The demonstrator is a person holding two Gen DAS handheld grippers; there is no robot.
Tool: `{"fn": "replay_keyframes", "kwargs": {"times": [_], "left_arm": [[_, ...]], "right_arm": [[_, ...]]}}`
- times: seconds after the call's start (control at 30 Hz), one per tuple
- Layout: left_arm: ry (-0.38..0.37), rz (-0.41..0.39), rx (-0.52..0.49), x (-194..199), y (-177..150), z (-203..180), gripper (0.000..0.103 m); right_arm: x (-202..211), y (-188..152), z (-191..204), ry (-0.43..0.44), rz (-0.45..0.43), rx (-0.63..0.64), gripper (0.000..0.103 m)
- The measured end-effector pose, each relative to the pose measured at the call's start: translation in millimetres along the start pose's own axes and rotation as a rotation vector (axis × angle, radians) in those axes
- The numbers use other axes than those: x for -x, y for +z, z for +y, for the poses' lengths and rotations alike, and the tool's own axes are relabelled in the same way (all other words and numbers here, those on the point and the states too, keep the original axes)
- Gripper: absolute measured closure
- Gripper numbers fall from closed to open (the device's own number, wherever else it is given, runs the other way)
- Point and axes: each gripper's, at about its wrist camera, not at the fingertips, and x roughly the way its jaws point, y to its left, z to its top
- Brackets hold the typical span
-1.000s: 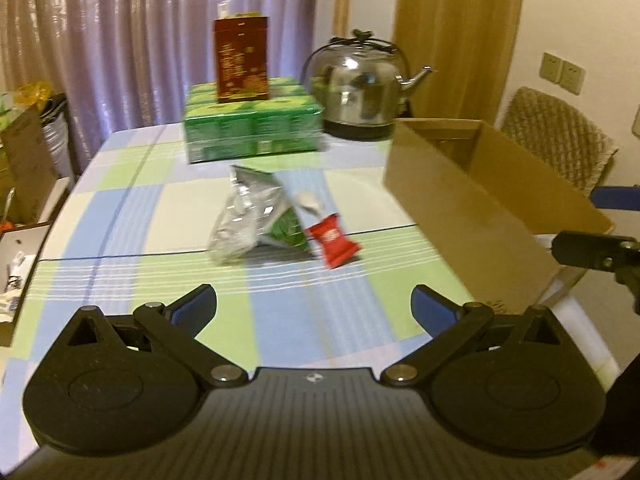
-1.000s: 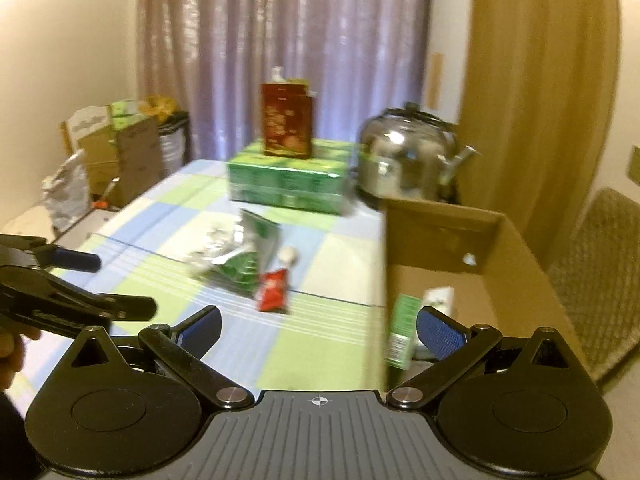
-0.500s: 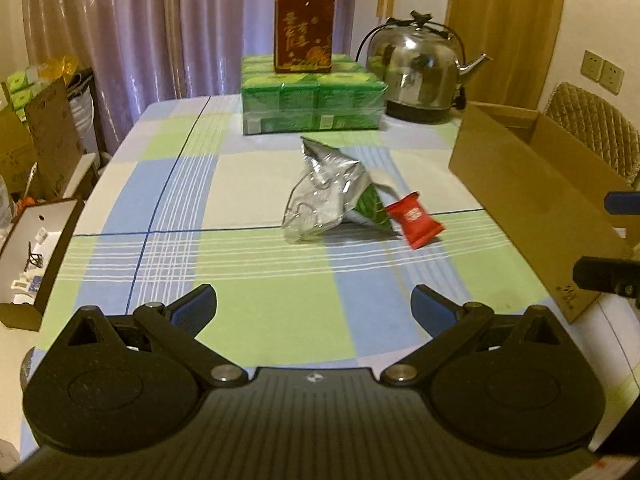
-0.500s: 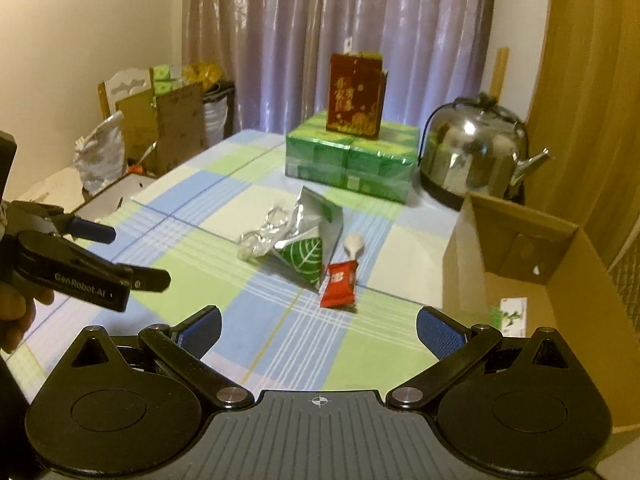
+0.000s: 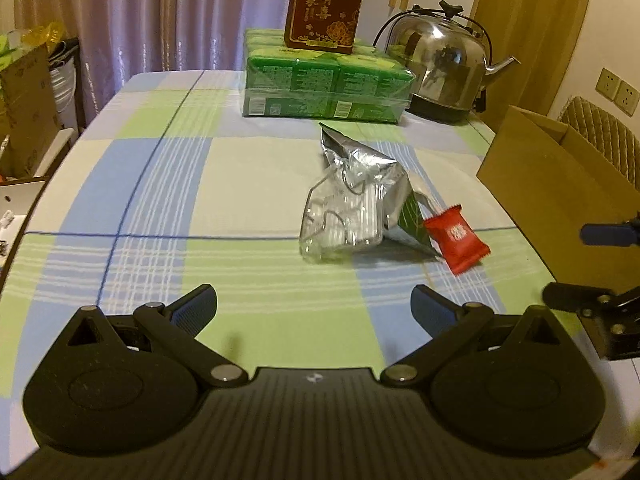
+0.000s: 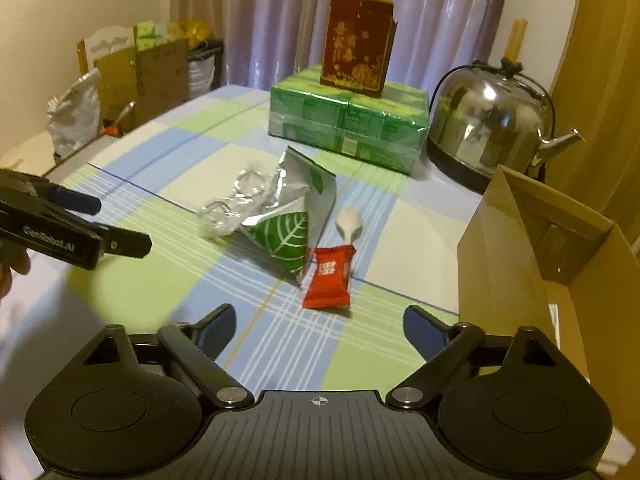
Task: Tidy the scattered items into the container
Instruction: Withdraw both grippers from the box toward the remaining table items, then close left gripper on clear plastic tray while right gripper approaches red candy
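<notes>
A crumpled silver foil bag [image 5: 360, 188] [image 6: 280, 208] with a green leaf print lies mid-table, beside clear plastic wrap [image 5: 340, 224] [image 6: 232, 208]. A red candy packet [image 5: 456, 238] [image 6: 330, 278] rests just right of it, and a white plastic spoon [image 6: 349, 222] lies behind the packet. The open cardboard box [image 5: 560, 188] [image 6: 532, 248] stands at the table's right side. My left gripper [image 5: 314, 306] is open, low over the near table, short of the bag. My right gripper [image 6: 319, 326] is open too, just in front of the red packet. Each gripper shows at the edge of the other's view.
At the far end sit a green shrink-wrapped pack [image 5: 326, 90] [image 6: 348, 118] with a dark red carton [image 5: 324, 4] [image 6: 356, 42] on top, and a steel kettle [image 5: 444, 72] [image 6: 492, 120]. Boxes and bags stand off the table's left [image 6: 136, 76]. A wicker chair [image 5: 604, 140] is behind the box.
Both grippers have swung toward the scattered items, which now sit larger and nearer in both views. The box has slid to the right edge of each view. Jaws stay open.
</notes>
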Motion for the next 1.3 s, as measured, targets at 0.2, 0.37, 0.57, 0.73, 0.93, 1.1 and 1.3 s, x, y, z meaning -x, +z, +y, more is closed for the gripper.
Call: {"fn": "replay_keyframes", "kwargs": {"times": [0.2,0.37,0.57,0.73,0.93,1.1,1.3], "left_arm": [[-0.044,0.011,0.004,-36,14,5,0.009],[-0.061,-0.002,0.037,-55,26,8,0.018],[-0.085,0.003,0.074,-71,32,15,0.031],[-0.117,-0.001,0.167,-74,32,29,0.038],[-0.071,-0.024,0.136,-77,39,37,0.038],[-0.072,-0.006,0.077,-90,43,34,0.048],[-0.057,0.000,0.012,-88,43,21,0.073]], "right_arm": [[-36,5,-8,-0.012,0.027,-0.002,0.032],[-58,8,-15,-0.019,0.036,-0.021,0.037],[-77,9,-19,-0.016,0.035,-0.051,0.041],[-86,8,-19,-0.006,0.027,-0.073,0.042],[-90,7,-20,-0.001,0.019,-0.089,0.042],[-93,5,-22,0.000,0.023,-0.104,0.042],[-98,4,-21,-0.012,0.024,-0.100,0.045]]}}
